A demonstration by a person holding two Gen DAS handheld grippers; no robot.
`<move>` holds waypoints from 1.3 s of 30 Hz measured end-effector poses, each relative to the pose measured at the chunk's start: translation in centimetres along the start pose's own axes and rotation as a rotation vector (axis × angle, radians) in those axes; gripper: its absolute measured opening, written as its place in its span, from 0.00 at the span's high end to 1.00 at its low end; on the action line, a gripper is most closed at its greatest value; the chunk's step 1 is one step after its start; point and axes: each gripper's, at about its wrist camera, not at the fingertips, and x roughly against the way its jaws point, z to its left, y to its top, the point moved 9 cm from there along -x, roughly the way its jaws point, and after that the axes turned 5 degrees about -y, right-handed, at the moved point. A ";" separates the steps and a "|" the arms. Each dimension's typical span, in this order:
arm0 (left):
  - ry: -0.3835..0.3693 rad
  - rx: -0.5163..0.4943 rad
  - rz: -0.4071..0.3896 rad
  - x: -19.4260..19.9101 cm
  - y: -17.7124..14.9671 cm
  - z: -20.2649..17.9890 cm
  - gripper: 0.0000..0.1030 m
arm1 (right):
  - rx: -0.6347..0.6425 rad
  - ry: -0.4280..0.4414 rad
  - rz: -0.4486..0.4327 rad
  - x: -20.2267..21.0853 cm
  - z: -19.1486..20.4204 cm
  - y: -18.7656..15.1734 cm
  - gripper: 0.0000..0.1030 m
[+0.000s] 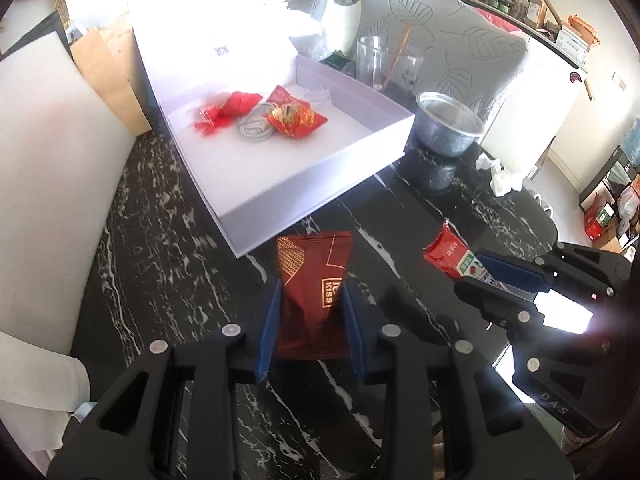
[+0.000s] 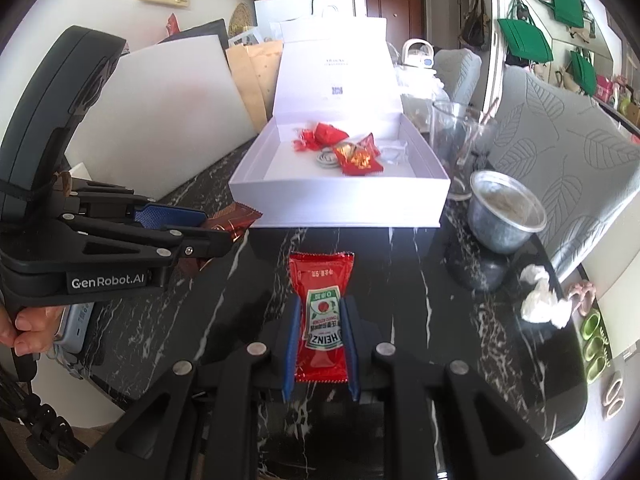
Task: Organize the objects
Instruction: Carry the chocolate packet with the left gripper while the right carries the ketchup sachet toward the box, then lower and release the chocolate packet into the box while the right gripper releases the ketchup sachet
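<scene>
One dark red packet (image 1: pixel 314 292) is clamped across its middle by the left tool (image 1: pixel 310 312), above the tabletop (image 1: pixel 160 280). One ketchup sachet (image 2: pixel 320 316) is pinched at its sides by the right tool (image 2: pixel 320 344). Both are judged light, soft and slippery; edge grips are advised. Beyond, one open white box (image 2: pixel 340 204) is noted, containing two red sweets (image 2: pixel 326 134) and one coin-like disc (image 1: pixel 254 128).

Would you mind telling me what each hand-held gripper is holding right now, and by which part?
The left hand-held gripper pinches the dark red snack packet across its near half. The right hand-held gripper grips the Heinz ketchup sachet by its labelled near end.
</scene>
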 end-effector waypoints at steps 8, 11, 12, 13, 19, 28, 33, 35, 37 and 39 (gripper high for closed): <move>0.019 -0.004 -0.032 1.3 1.9 0.7 0.72 | 0.075 0.000 -0.042 0.8 0.9 3.2 0.82; 0.022 -0.005 -0.046 1.7 2.7 1.0 0.72 | 0.092 0.005 -0.056 0.9 1.0 4.4 0.82; 0.022 -0.005 -0.050 1.8 3.0 1.1 0.72 | 0.098 0.006 -0.061 0.9 1.1 4.8 0.82; 0.022 -0.005 -0.055 1.9 3.3 1.1 0.72 | 0.102 0.005 -0.065 0.8 1.1 5.1 0.82; 0.031 -0.006 -0.071 1.7 5.2 2.0 0.72 | 0.115 0.004 -0.077 0.0 0.7 6.9 0.82; 0.025 -0.002 -0.062 -0.3 7.8 3.6 0.72 | 0.118 0.003 -0.074 -2.6 -0.4 9.5 0.82; 0.020 0.009 -0.052 -1.8 9.2 4.7 0.72 | 0.115 0.005 -0.076 -4.3 -1.2 11.0 0.82; 0.019 0.011 -0.044 -2.5 9.7 5.2 0.72 | 0.114 0.009 -0.071 -5.2 -1.4 11.6 0.82; 0.019 0.016 -0.039 -3.3 10.3 5.7 0.72 | 0.116 0.012 -0.068 -6.0 -1.7 12.1 0.82; 0.021 0.022 -0.035 -4.1 11.0 6.4 0.72 | 0.118 0.016 -0.065 -6.9 -1.8 12.7 0.82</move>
